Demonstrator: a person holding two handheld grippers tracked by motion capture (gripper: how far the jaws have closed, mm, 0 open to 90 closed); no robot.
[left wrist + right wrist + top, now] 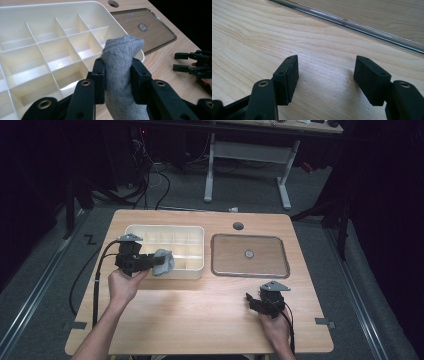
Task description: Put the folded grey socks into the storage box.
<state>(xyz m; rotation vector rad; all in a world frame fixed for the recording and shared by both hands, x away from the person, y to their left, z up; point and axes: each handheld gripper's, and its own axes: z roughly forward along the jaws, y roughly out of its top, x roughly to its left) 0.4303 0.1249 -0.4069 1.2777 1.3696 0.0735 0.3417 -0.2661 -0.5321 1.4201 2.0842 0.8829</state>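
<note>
We are pinching a crumpled grey knit cloth (120,75) in our left tool (117,77), holding it over the near right corner of the cream divided tray (37,15), whose visible compartments are lying bare. Our right tool (325,78) is resting wide apart above the wooden surface (249,37), beside the clear lid (250,255).

Black grippers (152,261) (brass-ringed screws), trailing cables (97,280)
</note>
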